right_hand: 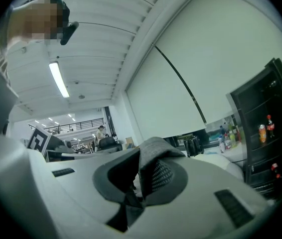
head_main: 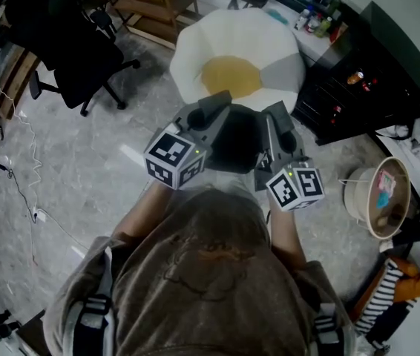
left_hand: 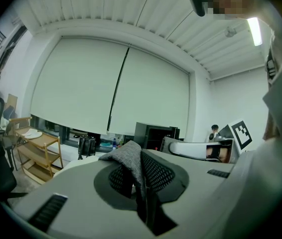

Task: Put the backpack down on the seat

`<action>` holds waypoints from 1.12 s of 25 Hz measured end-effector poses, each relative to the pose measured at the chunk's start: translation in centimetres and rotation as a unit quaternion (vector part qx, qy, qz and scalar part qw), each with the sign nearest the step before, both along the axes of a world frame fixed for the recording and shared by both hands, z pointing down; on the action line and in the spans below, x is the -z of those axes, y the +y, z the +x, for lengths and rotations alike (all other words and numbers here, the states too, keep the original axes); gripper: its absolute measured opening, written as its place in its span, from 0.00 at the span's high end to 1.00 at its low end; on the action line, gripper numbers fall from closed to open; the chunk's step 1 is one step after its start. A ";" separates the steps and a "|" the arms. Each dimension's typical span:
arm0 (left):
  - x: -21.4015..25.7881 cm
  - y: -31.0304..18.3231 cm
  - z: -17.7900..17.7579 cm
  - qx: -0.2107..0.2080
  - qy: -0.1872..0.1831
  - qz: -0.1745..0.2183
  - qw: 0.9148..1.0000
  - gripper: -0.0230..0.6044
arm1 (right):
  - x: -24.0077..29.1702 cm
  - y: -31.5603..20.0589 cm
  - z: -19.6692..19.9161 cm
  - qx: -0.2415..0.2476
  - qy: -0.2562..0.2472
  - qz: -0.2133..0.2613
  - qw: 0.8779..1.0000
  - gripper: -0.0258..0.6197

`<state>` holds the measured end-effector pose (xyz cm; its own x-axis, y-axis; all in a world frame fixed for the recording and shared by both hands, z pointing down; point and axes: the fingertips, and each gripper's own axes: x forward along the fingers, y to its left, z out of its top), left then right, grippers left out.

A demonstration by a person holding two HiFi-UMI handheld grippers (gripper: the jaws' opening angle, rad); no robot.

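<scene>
Well, left hand-held gripper [left_hand: 137, 180] and right hand-held gripper [right_hand: 142, 183] pinch thin backpack [head_main: 232, 143] fabric, which may slip before the twelve-o'clock seat [head_main: 269, 44].

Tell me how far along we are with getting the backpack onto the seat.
Done: the pickup; the left gripper and right gripper are each shut on grey fabric of the backpack. In hand: it hangs between them by the near edge of the seat, apparently not resting yet. Left: bring it over the yellow cushion, lower, release.
</scene>
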<state>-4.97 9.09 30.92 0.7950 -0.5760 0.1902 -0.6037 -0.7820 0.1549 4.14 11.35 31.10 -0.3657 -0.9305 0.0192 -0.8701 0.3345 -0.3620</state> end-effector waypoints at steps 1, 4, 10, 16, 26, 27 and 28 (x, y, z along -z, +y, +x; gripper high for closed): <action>-0.2 -0.6 0.0 0.002 0.000 -0.002 1.000 0.91 | -0.2 -0.6 0.0 0.002 -0.001 -0.001 1.000 0.92; -0.9 -2.7 0.3 0.006 -0.007 -0.006 1.000 0.91 | -0.8 -2.6 0.3 0.006 -0.002 -0.006 1.000 0.92; -1.6 -7.4 1.9 0.002 -0.014 -0.015 1.000 0.92 | -1.6 -7.7 1.6 0.012 -0.003 -0.012 1.000 0.92; -1.5 -12.9 3.4 0.007 -0.019 -0.013 1.000 0.92 | -1.5 -12.9 2.8 0.023 -0.002 -0.016 1.000 0.92; -1.0 -21.3 6.7 0.029 -0.016 -0.021 0.999 0.92 | -0.9 -21.3 5.8 0.046 0.005 -0.024 0.999 0.92; -1.2 -22.0 7.0 0.031 -0.015 -0.022 0.999 0.92 | -1.1 -22.1 6.0 0.049 0.005 -0.025 0.998 0.92; -1.3 -22.7 7.3 0.035 -0.013 -0.019 0.999 0.92 | -1.3 -22.8 6.3 0.051 0.004 -0.027 0.998 0.92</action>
<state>2.32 -13.63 32.20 0.7481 -0.6211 0.2334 -0.6602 -0.7321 0.1678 10.49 -11.43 32.35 -0.4589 -0.8856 0.0719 -0.8350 0.4022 -0.3756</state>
